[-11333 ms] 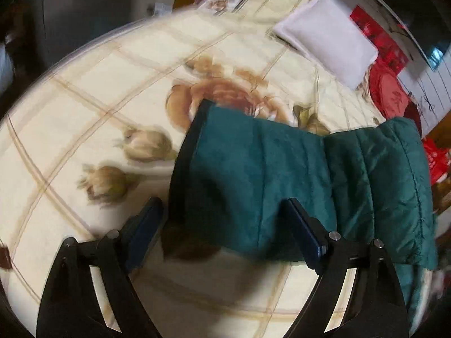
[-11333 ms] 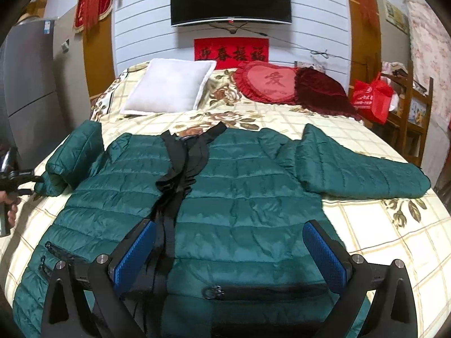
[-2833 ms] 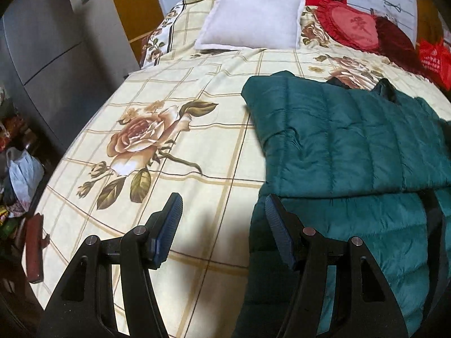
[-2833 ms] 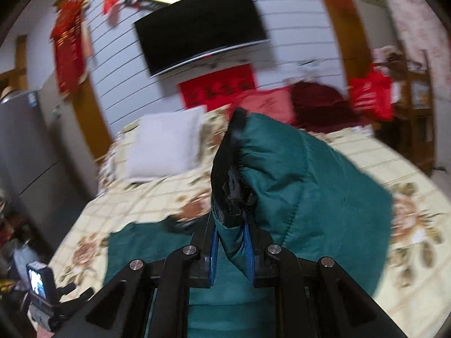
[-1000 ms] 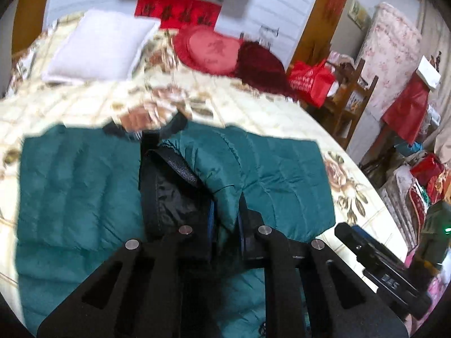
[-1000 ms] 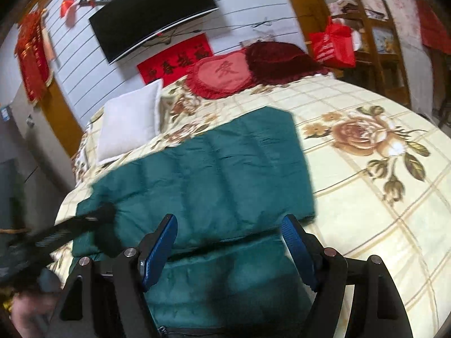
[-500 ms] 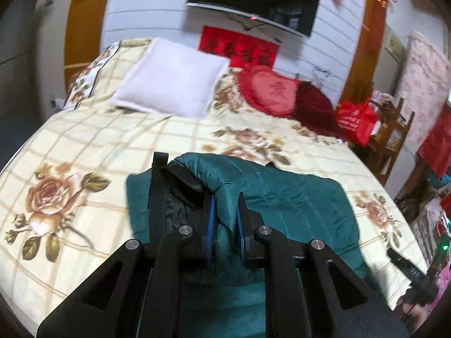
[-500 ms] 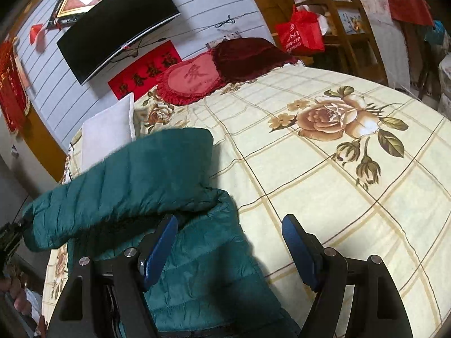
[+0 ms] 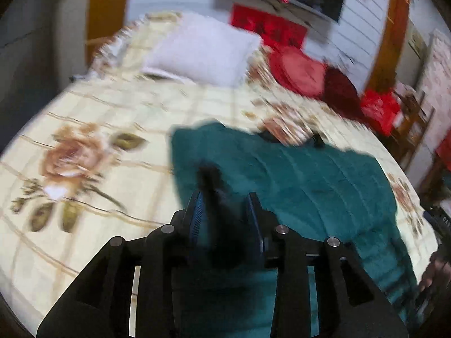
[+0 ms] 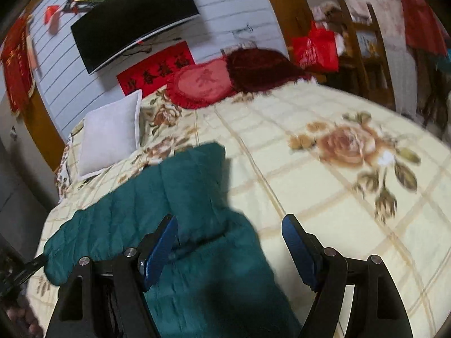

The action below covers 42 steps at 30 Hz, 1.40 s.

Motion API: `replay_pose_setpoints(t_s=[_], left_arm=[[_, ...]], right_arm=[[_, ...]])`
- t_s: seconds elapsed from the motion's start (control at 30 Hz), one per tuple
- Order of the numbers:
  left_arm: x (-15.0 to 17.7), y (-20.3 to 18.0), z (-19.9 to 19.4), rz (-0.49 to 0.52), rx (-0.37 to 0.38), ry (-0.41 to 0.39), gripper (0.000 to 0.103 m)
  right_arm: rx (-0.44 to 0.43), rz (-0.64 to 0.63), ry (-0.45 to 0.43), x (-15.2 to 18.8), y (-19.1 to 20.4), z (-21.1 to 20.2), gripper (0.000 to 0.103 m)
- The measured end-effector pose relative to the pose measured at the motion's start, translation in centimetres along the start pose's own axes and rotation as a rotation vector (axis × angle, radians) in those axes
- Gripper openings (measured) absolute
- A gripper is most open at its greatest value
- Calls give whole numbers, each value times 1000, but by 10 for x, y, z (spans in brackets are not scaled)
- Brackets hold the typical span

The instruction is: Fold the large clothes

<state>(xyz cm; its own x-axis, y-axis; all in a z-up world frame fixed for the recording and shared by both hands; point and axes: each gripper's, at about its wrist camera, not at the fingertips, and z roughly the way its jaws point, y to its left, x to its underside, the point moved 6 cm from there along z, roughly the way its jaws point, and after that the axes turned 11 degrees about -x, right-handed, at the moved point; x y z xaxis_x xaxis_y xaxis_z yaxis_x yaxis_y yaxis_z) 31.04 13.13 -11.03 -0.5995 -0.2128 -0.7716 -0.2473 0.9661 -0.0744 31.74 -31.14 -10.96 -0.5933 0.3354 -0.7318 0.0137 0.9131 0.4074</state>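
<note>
Green quilted fabric of the jacket [image 10: 180, 194] is seen spread on the bed [image 10: 310, 186], toward its foot edge and left side, with a sleeve folded across the body. A dark fold of it is pinched between the left gripper [image 9: 225, 214] jaws. The right gripper [image 10: 229, 245] is held with jaws spread above the jacket's edge.
</note>
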Motion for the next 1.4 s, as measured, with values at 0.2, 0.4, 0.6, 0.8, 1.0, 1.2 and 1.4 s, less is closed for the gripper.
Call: replay_pose_setpoints(t_s=[0.2, 0.4, 0.6, 0.8, 1.0, 1.2, 1.4], left_arm=[[-20, -40, -18, 42, 46, -112, 31], [6, -60, 40, 132, -53, -17, 31], [35, -44, 73, 77, -22, 114, 31], [33, -45, 66, 53, -21, 129, 31], [32, -41, 67, 4, 10, 165, 31], [36, -51, 71, 48, 38, 166, 32], [37, -51, 74, 40, 62, 191, 32]], right_arm=[[-68, -144, -44, -33, 41, 30, 47], [-79, -265, 123, -10, 60, 81, 43], [-38, -239, 288, 22, 21, 119, 47], [0, -129, 240, 14, 6, 104, 56], [-82, -319, 77, -33, 81, 92, 55], [-42, -348, 355, -16, 68, 188, 57], [-92, -266, 378, -5, 45, 203, 62]])
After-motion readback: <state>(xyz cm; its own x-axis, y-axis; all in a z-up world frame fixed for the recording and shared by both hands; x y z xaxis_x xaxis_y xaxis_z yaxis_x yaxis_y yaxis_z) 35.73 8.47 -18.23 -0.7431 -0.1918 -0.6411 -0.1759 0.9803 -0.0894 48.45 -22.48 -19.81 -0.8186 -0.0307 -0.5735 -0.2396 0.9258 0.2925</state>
